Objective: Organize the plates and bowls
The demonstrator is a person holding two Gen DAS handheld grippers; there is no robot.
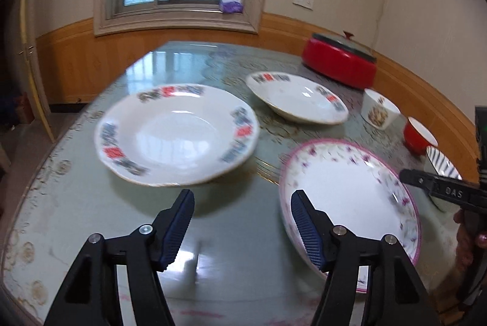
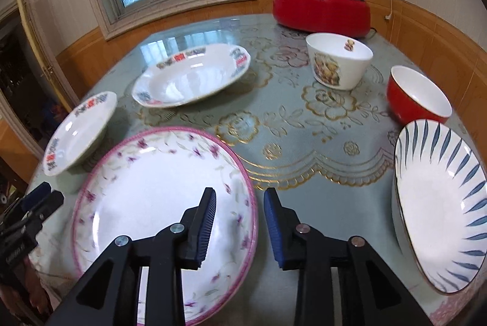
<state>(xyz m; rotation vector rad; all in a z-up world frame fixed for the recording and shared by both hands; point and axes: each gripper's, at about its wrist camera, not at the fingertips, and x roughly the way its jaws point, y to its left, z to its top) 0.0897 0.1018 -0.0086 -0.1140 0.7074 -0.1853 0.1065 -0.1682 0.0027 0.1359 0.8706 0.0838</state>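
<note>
on the table [image 2: 289, 125], the floral plate [image 2: 158, 198] lies nearest. two patterned plates [image 2: 188, 76] [image 2: 79, 131] lie behind it and to its left. right of these stand two bowls [image 2: 338, 61] [image 2: 420, 95], the striped plate [image 2: 438, 204] before them, a lidded pot [image 2: 319, 9] behind.

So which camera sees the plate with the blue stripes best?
The right wrist view. There the blue-striped plate fills the right side, nearly whole. The left wrist view catches only a small slice of it at the right edge, behind the right gripper.
</note>
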